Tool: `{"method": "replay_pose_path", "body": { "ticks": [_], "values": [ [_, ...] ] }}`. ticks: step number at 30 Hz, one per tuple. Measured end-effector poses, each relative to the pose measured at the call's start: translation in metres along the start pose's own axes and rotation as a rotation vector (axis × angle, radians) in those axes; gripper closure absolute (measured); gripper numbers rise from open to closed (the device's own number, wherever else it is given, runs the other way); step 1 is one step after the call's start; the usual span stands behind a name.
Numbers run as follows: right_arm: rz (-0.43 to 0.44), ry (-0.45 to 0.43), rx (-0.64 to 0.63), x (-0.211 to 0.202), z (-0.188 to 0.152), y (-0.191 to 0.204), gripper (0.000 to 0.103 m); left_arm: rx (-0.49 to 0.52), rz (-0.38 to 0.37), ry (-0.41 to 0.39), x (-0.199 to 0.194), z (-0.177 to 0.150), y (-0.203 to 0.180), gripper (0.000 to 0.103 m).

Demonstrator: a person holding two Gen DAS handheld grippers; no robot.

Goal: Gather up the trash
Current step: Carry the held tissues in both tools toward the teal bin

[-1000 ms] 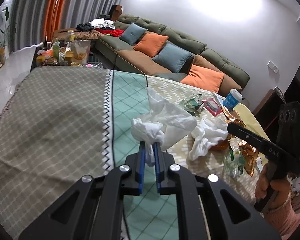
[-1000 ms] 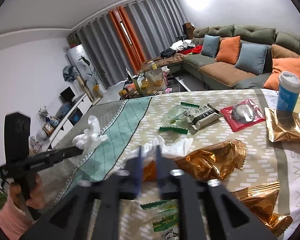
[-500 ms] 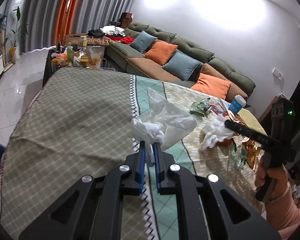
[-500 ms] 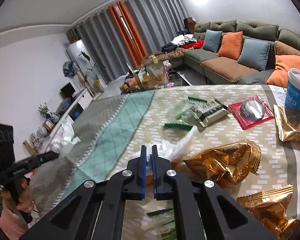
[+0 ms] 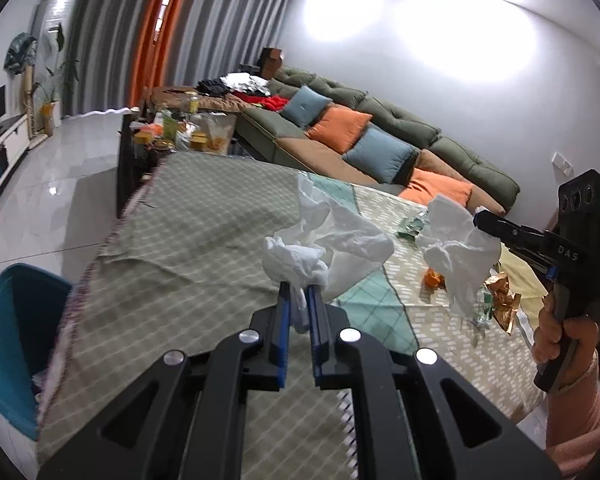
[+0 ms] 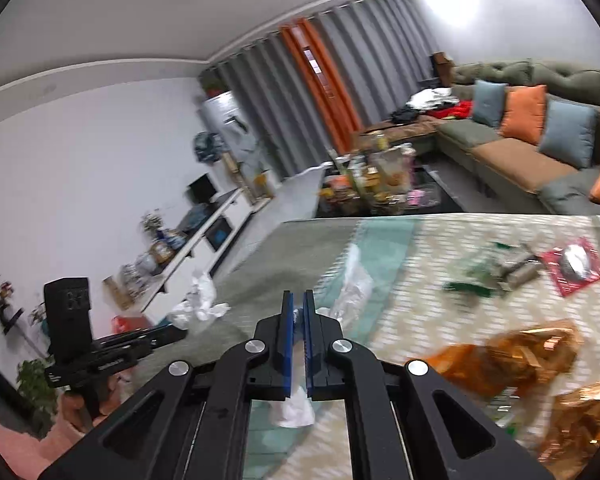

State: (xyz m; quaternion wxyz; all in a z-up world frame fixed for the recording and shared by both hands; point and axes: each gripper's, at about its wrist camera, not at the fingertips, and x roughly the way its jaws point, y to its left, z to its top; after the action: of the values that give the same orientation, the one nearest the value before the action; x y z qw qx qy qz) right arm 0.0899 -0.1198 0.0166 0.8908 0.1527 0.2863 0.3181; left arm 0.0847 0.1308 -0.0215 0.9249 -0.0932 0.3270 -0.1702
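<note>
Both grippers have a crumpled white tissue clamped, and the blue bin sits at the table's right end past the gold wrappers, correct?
Not quite. The blue bin is at the table's left end, as the left wrist view shows. The left gripper and right gripper each do clamp a white tissue.

My grippers [image 5: 298, 300] were black with blue finger pads and silver screws; my sleeve [image 5: 576, 408] was pink.

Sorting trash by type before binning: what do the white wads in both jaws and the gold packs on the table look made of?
White wads: probably soft tissue paper, matte, crumpled into limp folds; thin plastic can't be excluded. Gold packs: apparently metallised foil film, glossy, with sharp creases that catch the light.
</note>
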Motion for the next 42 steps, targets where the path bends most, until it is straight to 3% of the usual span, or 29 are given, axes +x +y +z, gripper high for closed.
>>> {"method": "replay_pose_path", "body": {
  "ticks": [12,28,42],
  "values": [
    [0.236,0.109,-0.080,0.083,0.004,0.079,0.098,-0.101,0.170,-0.060,-0.061,-0.016,0.065,0.093],
    [0.431,0.214,-0.123,0.179,0.010,0.166,0.098,-0.261,0.372,-0.080,-0.102,-0.031,0.152,0.093],
    [0.437,0.348,-0.149,0.255,-0.014,0.207,0.098,-0.365,0.428,-0.022,-0.094,-0.053,0.206,0.093]
  ]
}}
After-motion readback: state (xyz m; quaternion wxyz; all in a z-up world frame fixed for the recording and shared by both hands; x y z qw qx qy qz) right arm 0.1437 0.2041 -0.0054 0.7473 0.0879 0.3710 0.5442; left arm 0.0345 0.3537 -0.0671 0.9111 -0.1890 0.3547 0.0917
